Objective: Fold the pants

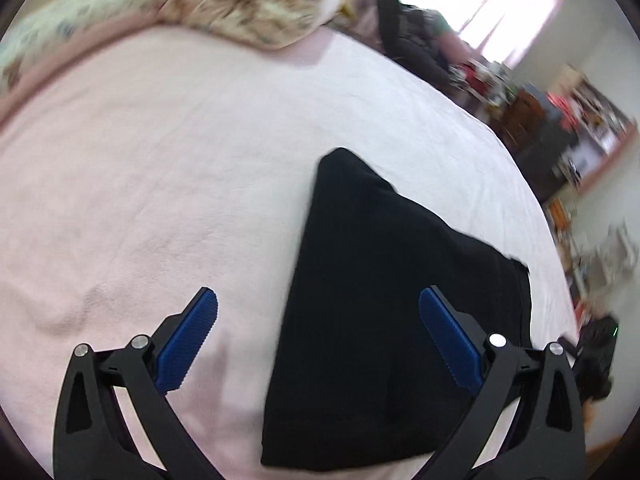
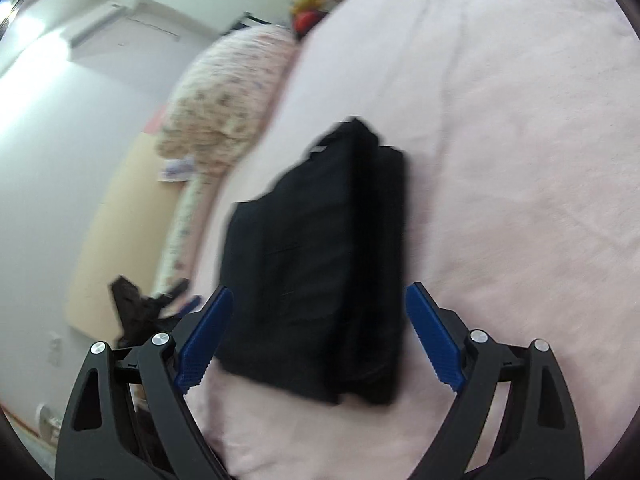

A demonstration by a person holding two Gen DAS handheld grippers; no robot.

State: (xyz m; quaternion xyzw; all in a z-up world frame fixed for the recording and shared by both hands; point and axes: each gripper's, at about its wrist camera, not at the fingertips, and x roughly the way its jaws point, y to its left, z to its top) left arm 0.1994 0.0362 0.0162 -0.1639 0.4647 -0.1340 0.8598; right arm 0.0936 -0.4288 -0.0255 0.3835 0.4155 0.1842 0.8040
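Observation:
Black pants (image 1: 384,304) lie folded into a thick packet on the pink bed sheet (image 1: 160,160). In the left wrist view my left gripper (image 1: 318,300) hangs above the packet's left edge, its blue pads wide apart and empty. The right wrist view shows the same pants (image 2: 320,264) as a layered stack, with my right gripper (image 2: 318,300) open above its near end and nothing between the pads. Neither gripper touches the cloth. Both views are blurred by motion.
A floral pillow or quilt (image 1: 248,4) lies at the head of the bed, also the floral quilt (image 2: 216,112) along the bed's left edge. Cluttered shelves (image 1: 568,128) and a dark chair (image 1: 412,36) stand beyond the bed. A wall air conditioner (image 2: 120,20) hangs high.

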